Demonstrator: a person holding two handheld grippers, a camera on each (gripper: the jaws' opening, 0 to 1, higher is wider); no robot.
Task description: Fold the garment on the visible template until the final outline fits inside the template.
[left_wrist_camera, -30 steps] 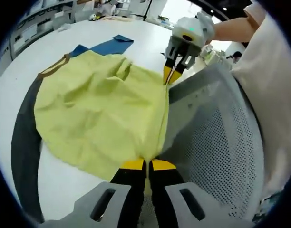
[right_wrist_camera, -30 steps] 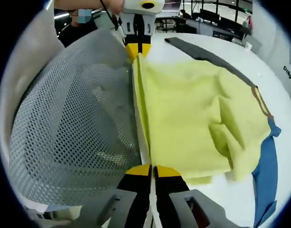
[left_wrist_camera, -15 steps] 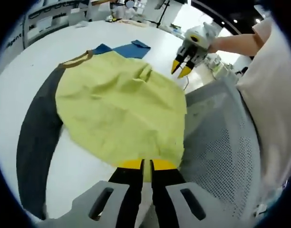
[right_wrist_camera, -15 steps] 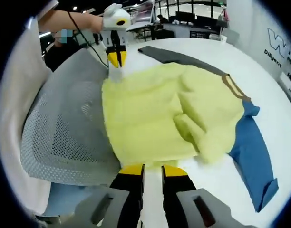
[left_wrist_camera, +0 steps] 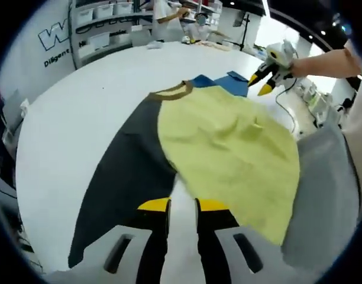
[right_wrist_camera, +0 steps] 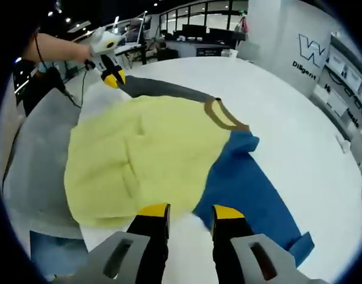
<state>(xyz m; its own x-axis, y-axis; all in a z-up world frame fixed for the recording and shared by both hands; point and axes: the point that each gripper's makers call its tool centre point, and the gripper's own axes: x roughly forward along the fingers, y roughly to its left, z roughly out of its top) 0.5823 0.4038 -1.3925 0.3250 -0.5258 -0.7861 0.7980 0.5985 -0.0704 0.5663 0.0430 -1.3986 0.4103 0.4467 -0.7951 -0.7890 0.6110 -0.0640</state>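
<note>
A yellow shirt [left_wrist_camera: 228, 142] lies spread flat on the white table [left_wrist_camera: 68, 118], with a dark grey sleeve [left_wrist_camera: 128, 177], a blue sleeve [left_wrist_camera: 222, 83] and a brown collar [left_wrist_camera: 172, 90]. My left gripper [left_wrist_camera: 183, 207] hangs open above the table just off the grey sleeve, holding nothing. Far across the shirt, the right gripper [left_wrist_camera: 261, 84] is open in the air past the blue sleeve. In the right gripper view, the yellow body [right_wrist_camera: 145, 160] and blue sleeve [right_wrist_camera: 246, 189] lie ahead of my open right gripper [right_wrist_camera: 190, 212]. The left gripper [right_wrist_camera: 113, 77] hovers by the grey sleeve [right_wrist_camera: 163, 89].
A grey mesh chair back [left_wrist_camera: 329, 195] stands at the table edge by the shirt's hem, also seen in the right gripper view as grey mesh [right_wrist_camera: 33, 160]. A person's forearm [left_wrist_camera: 329, 62] holds the far gripper. Shelves and desks stand beyond the table.
Both grippers were shut on the yellow hem; the right opened first, then the left. Both have drawn back and up, and the shirt now lies spread with both sleeves out.
</note>
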